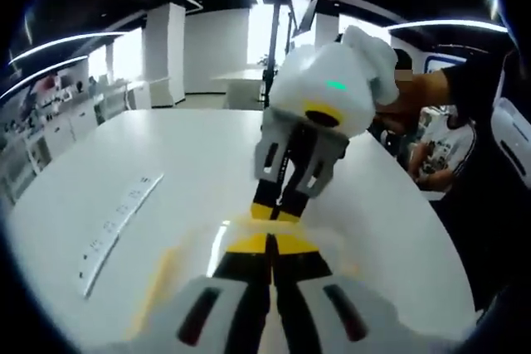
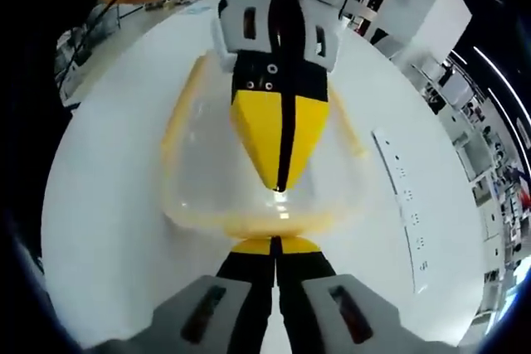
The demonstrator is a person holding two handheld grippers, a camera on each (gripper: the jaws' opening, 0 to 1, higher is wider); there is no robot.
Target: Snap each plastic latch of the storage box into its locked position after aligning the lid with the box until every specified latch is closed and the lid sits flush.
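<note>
one storage box (image 2: 261, 163), two claws (image 2: 278, 242), one power strip (image 2: 404, 205)

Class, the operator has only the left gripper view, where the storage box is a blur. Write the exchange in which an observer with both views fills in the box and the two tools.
Operator: What does the box look like?
Observer: In the right gripper view the box is clear with a yellow rim, sitting on the white table.
Operator: Where do the tools meet?
Observer: The left tool and the right tool, both shut, point tip to tip at the box's near yellow edge.
</note>
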